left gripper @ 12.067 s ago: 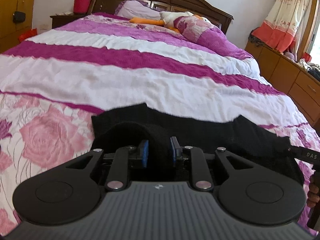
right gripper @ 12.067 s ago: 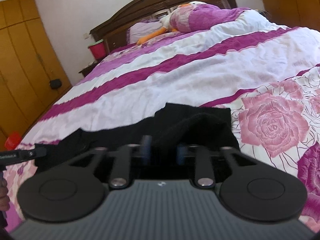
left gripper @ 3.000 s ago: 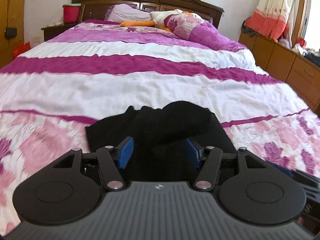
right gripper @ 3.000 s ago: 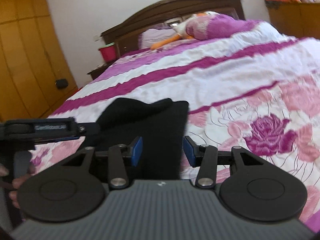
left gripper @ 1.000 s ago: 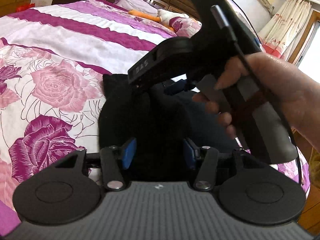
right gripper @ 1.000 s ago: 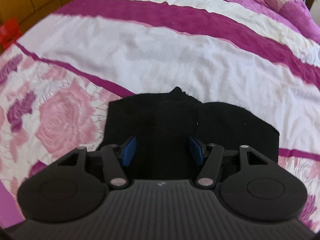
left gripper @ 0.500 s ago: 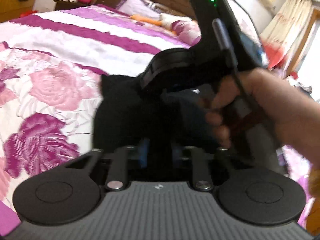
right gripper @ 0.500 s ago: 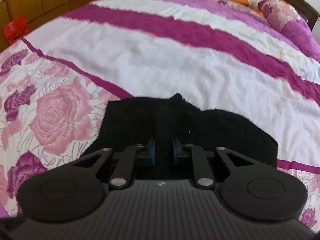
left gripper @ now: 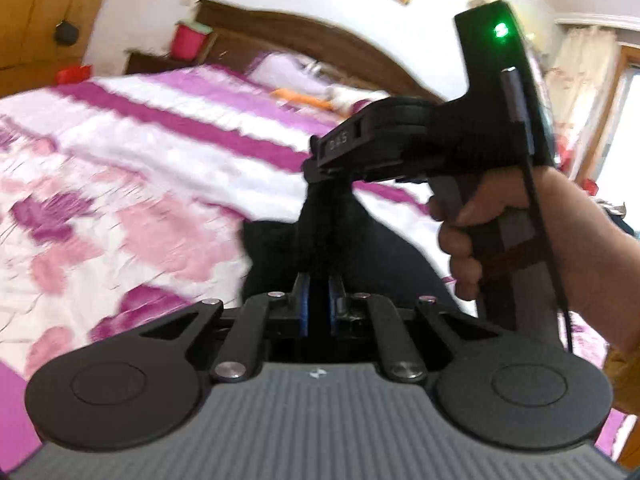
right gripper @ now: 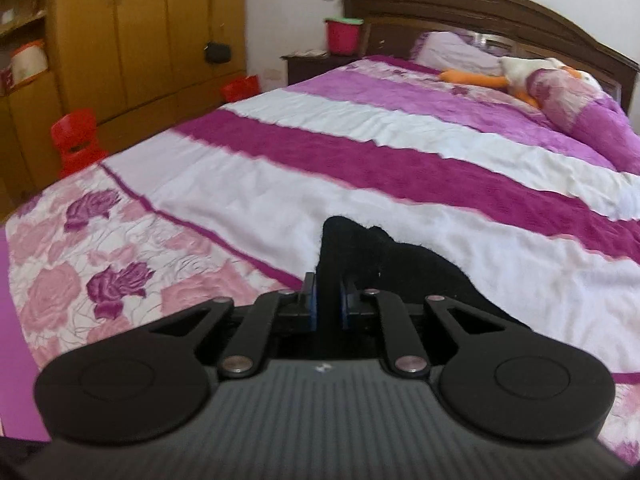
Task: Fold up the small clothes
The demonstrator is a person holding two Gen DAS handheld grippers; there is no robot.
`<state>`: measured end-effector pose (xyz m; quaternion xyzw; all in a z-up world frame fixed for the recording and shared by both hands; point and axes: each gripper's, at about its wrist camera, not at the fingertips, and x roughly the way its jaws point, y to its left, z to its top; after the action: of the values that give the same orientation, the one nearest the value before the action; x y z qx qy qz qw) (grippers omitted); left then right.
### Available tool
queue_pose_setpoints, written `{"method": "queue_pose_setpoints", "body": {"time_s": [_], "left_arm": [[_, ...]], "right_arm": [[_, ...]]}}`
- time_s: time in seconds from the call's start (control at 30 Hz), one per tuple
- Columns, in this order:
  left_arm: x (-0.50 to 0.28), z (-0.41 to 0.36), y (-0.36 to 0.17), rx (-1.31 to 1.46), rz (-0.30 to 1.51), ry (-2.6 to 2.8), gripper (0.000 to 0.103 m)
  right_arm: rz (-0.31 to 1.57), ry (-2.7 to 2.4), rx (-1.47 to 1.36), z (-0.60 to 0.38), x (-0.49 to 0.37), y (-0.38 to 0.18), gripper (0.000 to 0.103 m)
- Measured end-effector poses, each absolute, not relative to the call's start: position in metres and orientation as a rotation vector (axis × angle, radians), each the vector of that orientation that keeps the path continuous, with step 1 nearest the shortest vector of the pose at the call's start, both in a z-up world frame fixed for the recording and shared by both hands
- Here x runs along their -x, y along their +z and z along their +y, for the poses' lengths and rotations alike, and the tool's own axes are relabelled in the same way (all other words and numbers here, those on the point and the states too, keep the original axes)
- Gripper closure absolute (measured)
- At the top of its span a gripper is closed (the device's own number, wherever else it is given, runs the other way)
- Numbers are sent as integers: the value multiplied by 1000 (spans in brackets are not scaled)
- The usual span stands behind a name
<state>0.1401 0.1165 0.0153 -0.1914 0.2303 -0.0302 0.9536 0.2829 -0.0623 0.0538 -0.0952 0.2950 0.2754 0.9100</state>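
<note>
The garment (right gripper: 360,248) is plain black. The bedspread (right gripper: 360,184) carries broad magenta and white stripes, with pink and purple roses on its near part. The headboard (right gripper: 500,12) is dark brown, the wardrobe (right gripper: 140,32) honey yellow. A red bucket (right gripper: 343,38) has a green rim. The stool (right gripper: 76,140) is red. The grippers' pads (right gripper: 313,304) are blue.

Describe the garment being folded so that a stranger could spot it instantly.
Start at the big bed with the pink, white and magenta striped bedspread. Near its foot, where the rose print begins, lies the black garment, pinched by both grippers. It is the only dark thing on the bright cover.
</note>
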Motion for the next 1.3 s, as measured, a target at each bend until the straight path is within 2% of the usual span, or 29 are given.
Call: {"method": "queue_pose_setpoints", "body": {"time_s": [0.17,0.3,0.33,0.37,0.43,0.67,0.8,0.97,1.1,1.13,1.23,1.3], "left_arm": [[-148,135,-11,429,562,-18,91],[-143,140,-8,425,563,17,74],[-139,139,-7,430,562,20,72],[-138,140,-5,442,562,22,71],[-131,141,0,455,559,26,70],[-132,132,28,418,522,8,64],[-158,125,31,407,541,-27,56],[-194,115,22,367,604,21,55],[-207,110,4,279,654,58,44],[-207,110,2,266,651,62,41],[-204,115,4,275,656,53,39],[-201,120,9,294,666,42,39]], "right_arm": [[694,600,208,-35,-291,15,86],[694,649,144,-48,-281,17,85],[681,657,131,-56,-277,24,83],[664,662,117,-66,-272,32,76],[635,649,94,-86,-265,44,68],[645,541,42,-165,-233,53,67],[665,482,9,-194,-220,35,67],[709,464,-28,-200,-210,2,65],[668,457,7,-198,-197,-18,65],[664,459,5,-200,-196,-19,64],[658,471,-41,-209,-197,-18,62],[644,469,-117,-218,-198,-14,55]]}}
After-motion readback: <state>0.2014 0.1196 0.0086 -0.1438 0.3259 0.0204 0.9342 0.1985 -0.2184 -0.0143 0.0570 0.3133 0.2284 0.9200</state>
